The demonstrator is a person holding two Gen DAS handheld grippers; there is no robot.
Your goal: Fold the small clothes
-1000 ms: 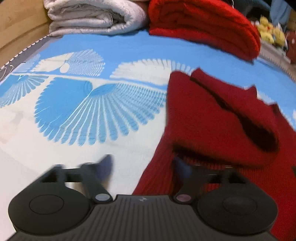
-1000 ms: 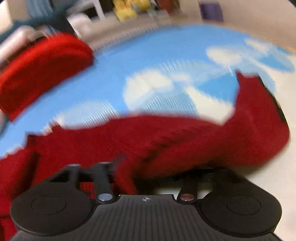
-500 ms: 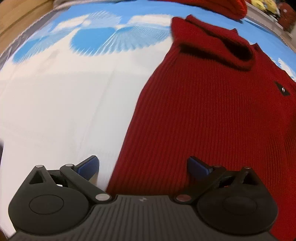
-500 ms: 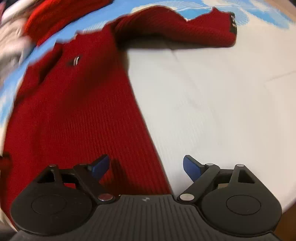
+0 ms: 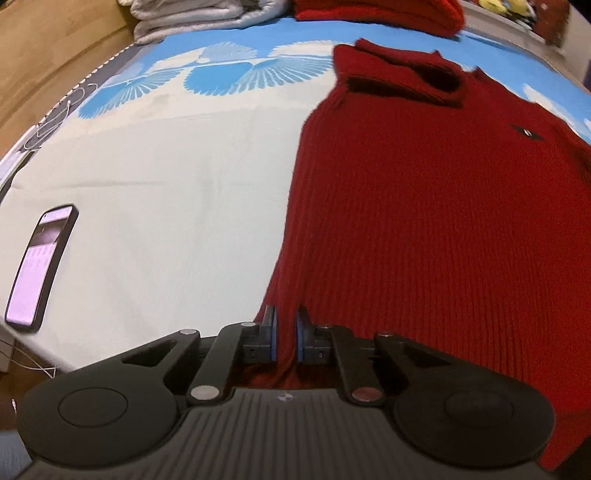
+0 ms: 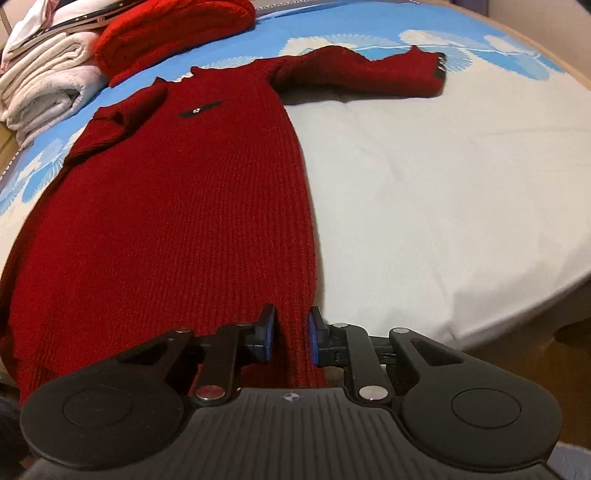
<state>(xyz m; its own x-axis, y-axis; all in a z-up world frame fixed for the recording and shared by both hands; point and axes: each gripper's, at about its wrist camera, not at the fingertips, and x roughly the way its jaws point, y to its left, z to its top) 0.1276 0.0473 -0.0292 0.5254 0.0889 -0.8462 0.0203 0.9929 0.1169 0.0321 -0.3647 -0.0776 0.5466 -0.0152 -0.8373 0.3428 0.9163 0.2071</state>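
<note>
Both grippers clamp the sweater's near hem

Half a second ago wide apart; now the left gripper is clamped and the right gripper is closing on the red sweater.

Black ribbed claw, blue pads

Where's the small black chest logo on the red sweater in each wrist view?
Left wrist: the black chest logo sits upper right, on the red sweater.
Right wrist: the logo sits upper left of centre, below the collar.
Shared landmark: the folded red garment at the far edge of the bed.
</note>
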